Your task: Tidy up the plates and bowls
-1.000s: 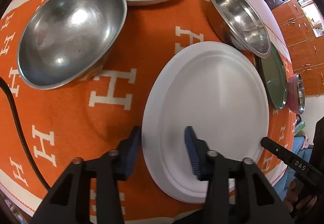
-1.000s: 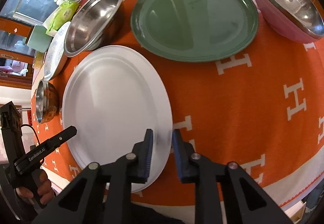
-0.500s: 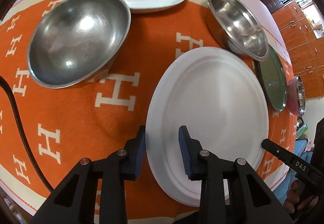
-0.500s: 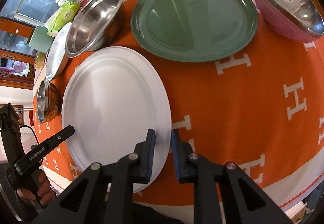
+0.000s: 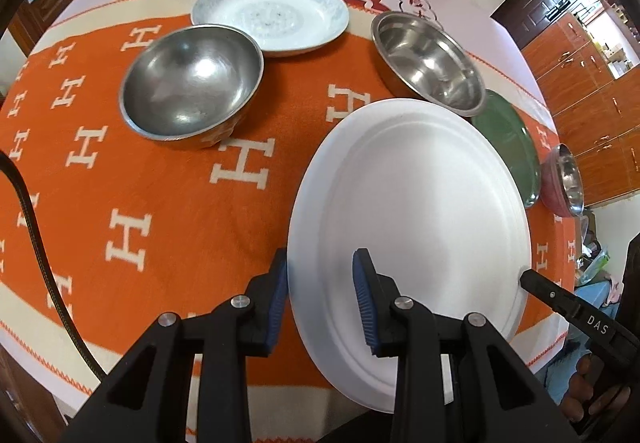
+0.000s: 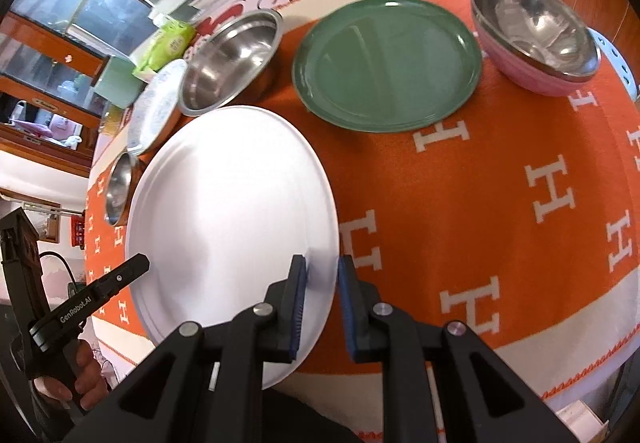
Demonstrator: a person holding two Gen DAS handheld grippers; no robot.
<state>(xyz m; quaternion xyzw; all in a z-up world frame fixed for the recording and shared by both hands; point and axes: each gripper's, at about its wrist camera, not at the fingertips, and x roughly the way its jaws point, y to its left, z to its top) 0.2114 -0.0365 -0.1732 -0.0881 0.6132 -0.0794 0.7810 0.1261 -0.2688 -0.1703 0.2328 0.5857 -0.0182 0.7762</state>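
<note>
1. Orange tablecloth (image 5: 168, 203) covers the table.
2. White oval plate (image 5: 408, 235), face up at the near edge, its long axis running near to far, appears raised.
3. Left gripper (image 5: 320, 299) clamps the plate's left rim.
4. Right gripper (image 6: 322, 299) clamps its right rim.
5. Green plate (image 6: 386, 67) lies beyond.
</note>
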